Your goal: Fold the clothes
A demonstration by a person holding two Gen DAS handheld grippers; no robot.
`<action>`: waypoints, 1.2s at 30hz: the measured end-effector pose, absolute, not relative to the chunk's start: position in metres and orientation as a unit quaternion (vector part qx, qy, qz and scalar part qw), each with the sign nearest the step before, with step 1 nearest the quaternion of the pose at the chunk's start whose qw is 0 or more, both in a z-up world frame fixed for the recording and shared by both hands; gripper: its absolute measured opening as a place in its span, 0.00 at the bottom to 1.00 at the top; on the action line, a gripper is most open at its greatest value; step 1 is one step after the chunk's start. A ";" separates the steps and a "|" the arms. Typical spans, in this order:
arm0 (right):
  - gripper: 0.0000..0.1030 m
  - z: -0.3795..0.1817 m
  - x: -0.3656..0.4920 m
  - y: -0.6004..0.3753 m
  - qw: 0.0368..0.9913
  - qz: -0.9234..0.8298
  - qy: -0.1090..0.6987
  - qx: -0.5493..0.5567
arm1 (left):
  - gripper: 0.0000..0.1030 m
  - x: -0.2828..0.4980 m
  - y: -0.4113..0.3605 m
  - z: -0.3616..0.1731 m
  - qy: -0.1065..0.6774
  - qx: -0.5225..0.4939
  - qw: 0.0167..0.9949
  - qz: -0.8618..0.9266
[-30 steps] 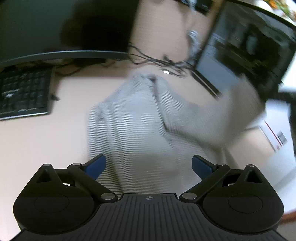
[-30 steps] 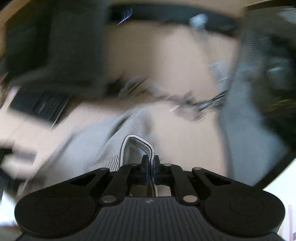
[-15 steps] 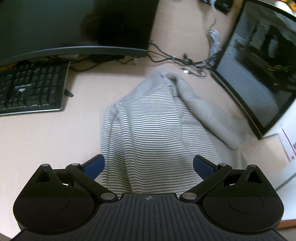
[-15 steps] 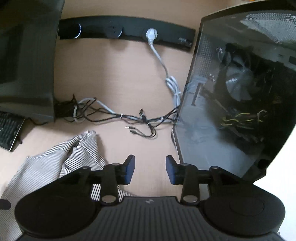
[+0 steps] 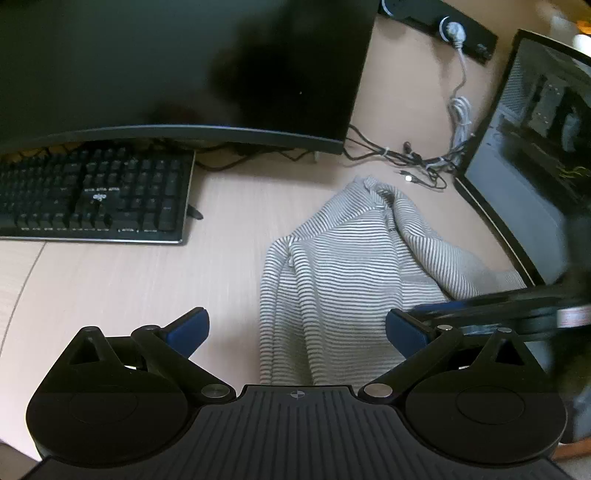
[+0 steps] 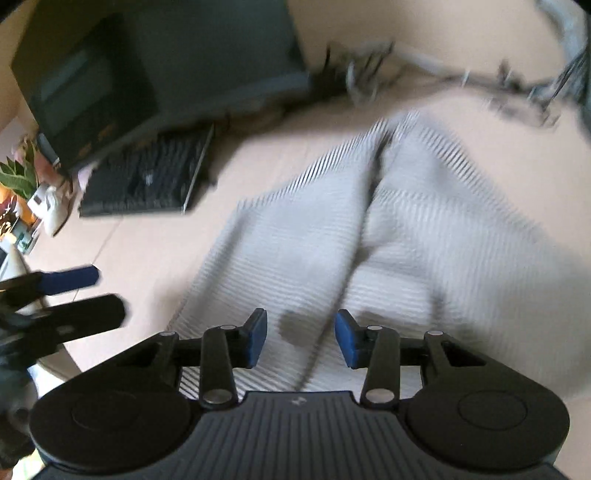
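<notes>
A grey-and-white striped garment (image 5: 343, 266) lies on the light wood desk (image 5: 129, 280), with a sleeve folded across its right side. It shows blurred in the right wrist view (image 6: 369, 229). My left gripper (image 5: 295, 328) is open and empty, hovering over the garment's near edge. My right gripper (image 6: 300, 341) is open and empty just above the garment's near part. It shows as a blurred dark shape at the right of the left wrist view (image 5: 517, 306). The left gripper appears at the left of the right wrist view (image 6: 70, 295).
A black keyboard (image 5: 92, 199) lies at the left under a dark curved monitor (image 5: 177, 70). A glass-sided computer case (image 5: 535, 155) stands at the right. Tangled cables (image 5: 413, 162) and a power strip (image 5: 447, 22) lie behind the garment.
The right gripper let go of the sleeve, opened, and swung back over the garment's near part. The sleeve now lies folded across the garment. The left gripper drew left and stayed open.
</notes>
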State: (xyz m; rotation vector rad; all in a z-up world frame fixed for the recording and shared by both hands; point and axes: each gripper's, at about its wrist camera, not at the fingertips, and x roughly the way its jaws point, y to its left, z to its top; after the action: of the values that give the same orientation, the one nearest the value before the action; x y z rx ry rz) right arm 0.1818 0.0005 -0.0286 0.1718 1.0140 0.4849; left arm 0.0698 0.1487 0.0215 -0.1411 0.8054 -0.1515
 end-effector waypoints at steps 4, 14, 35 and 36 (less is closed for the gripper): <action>0.05 -0.016 0.184 0.014 0.840 0.265 0.466 0.087 | 1.00 0.061 0.147 0.025 0.378 -0.047 0.919 -0.101; 0.05 0.093 0.187 0.000 0.867 0.345 0.337 0.124 | 1.00 0.097 0.082 0.045 0.278 0.098 0.941 -0.164; 0.13 0.126 0.222 -0.034 0.930 0.270 0.249 0.028 | 0.07 0.178 0.177 0.059 0.225 -0.040 0.973 0.028; 0.13 0.113 0.226 -0.036 0.927 0.261 0.269 0.025 | 0.07 0.181 0.192 0.057 0.229 -0.051 0.971 0.055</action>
State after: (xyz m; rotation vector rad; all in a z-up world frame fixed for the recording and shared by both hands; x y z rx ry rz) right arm 0.2255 -0.0360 0.1126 0.0511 0.5505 0.5356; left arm 0.1811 0.1921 0.0571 -0.1035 0.4623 0.1104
